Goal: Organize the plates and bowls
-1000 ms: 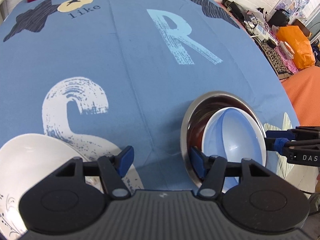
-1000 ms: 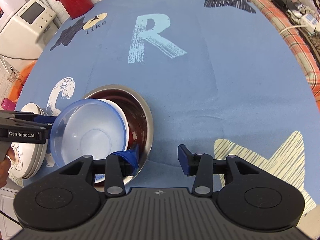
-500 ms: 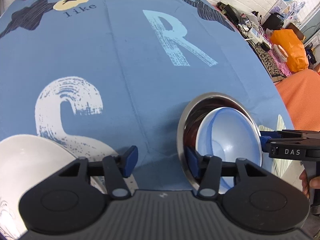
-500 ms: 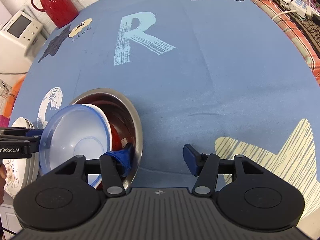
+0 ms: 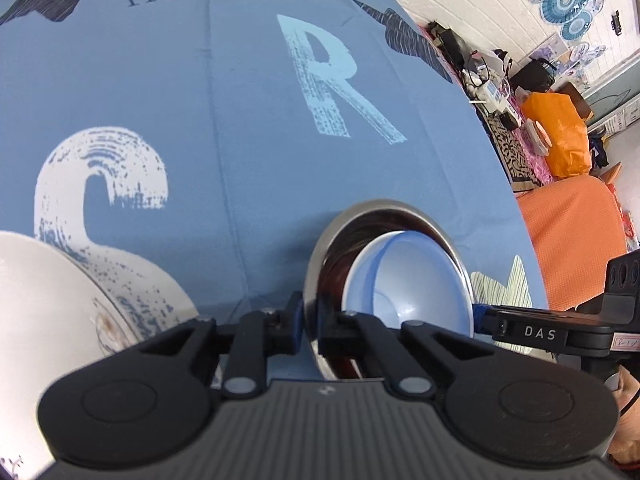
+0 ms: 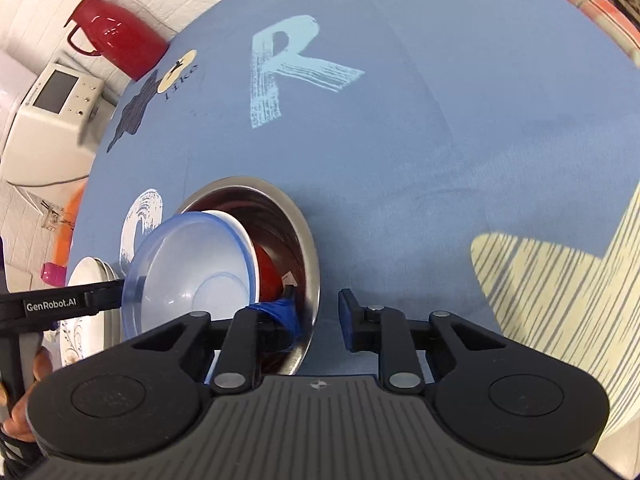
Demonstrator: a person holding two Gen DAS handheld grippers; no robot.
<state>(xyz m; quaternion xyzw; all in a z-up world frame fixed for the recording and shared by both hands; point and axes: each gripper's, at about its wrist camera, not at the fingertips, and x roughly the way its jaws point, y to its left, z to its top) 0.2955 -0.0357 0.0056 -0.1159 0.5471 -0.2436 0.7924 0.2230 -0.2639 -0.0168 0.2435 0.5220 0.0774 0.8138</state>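
Low centre of both views, the left claw (image 5: 308, 322) pinches the steel bowl (image 5: 320, 256) rim while the right claw (image 6: 316, 314) straddles the opposite rim, half-open. Blue bowl (image 6: 192, 276) nests tilted inside, apparently steadied for stacking; white plates (image 5: 48, 304) wait lower left on the counter (image 5: 224, 120).

Cluttered home: thermos (image 6: 116, 36), tablecloth (image 6: 440, 128)
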